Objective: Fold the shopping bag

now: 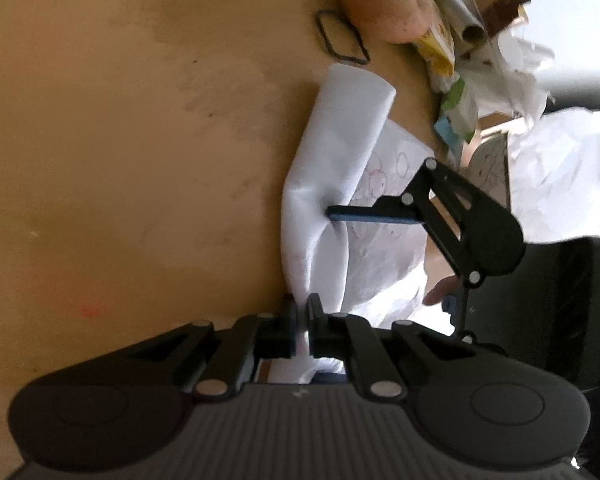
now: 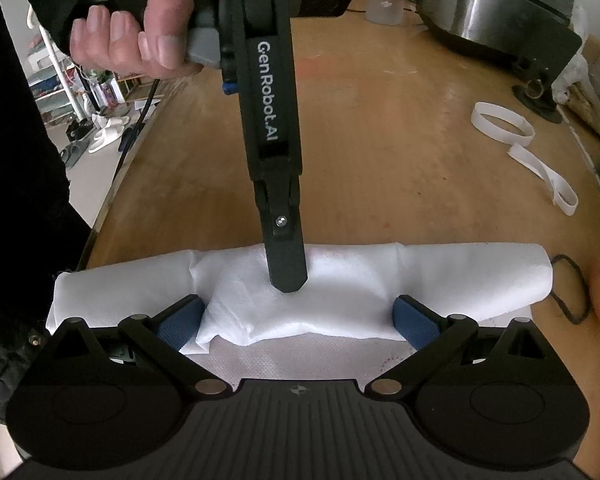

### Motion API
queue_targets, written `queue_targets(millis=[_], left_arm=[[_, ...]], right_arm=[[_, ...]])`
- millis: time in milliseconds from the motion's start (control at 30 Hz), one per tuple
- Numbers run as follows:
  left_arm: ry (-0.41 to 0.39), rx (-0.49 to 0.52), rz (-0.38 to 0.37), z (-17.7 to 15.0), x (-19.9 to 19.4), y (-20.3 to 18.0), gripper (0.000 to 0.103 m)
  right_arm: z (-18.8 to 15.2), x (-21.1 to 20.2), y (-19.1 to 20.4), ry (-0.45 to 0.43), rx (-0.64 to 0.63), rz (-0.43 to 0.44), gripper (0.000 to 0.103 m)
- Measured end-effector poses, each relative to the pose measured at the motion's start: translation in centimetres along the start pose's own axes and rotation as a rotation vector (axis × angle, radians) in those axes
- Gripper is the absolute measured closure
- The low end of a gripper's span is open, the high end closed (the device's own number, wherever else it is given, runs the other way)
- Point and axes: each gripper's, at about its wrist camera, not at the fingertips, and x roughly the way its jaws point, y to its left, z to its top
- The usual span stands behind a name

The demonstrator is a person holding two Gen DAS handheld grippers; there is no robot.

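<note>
The white non-woven shopping bag (image 2: 340, 280) lies on the wooden table (image 2: 380, 160), its far edge turned over into a thick rolled fold. My left gripper (image 1: 302, 318) is shut on a pinch of that fold. In the right wrist view it comes down from above in a person's hand (image 2: 140, 40), its tip (image 2: 288, 280) at the middle of the fold. My right gripper (image 2: 298, 320) is open wide, its blue pads (image 2: 184, 320) standing at either side of the fold's middle part. In the left wrist view one of its fingers (image 1: 364, 216) rests on the bag (image 1: 332, 152).
White strap loops (image 2: 504, 124) and a steel cooker (image 2: 496, 12) are at the back right. A black elastic band (image 1: 342, 38) and a round orange thing (image 1: 384, 4) lie past the bag's end, beside a heap of paper and packets (image 1: 480, 80). The table edge (image 2: 112, 200) runs along the left.
</note>
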Motion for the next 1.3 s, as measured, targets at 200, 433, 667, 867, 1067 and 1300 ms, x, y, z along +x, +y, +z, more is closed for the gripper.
queue_targets(millis=[200,433,667,867,1067,1300], left_arm=[[0.001,0.005,0.004,0.0,-0.1,0.3,0.096],[0.001,0.002,0.003,0.0,-0.1,0.2,0.095],[0.004,0.001,-0.002,0.0,-0.2,0.4,0.095],[0.006,-0.003,-0.006,0.0,-0.1,0.4,0.095],[0.009,-0.017,-0.014,0.0,-0.2,0.6,0.095],[0.008,-0.018,-0.014,0.0,-0.3,0.2,0.095]], right_arm=[[0.5,-0.2,-0.5,0.042,-0.009,0.036,0.000],[0.7,-0.3,-0.3,0.069,-0.044,0.049,0.000],[0.7,-0.5,-0.3,0.087,-0.045,0.058,0.000],[0.4,-0.6,0.0,0.093,-0.044,0.048,0.000],[0.1,-0.1,0.3,0.092,-0.051,0.034,0.000],[0.1,0.2,0.6,0.110,-0.062,0.016,0.000]])
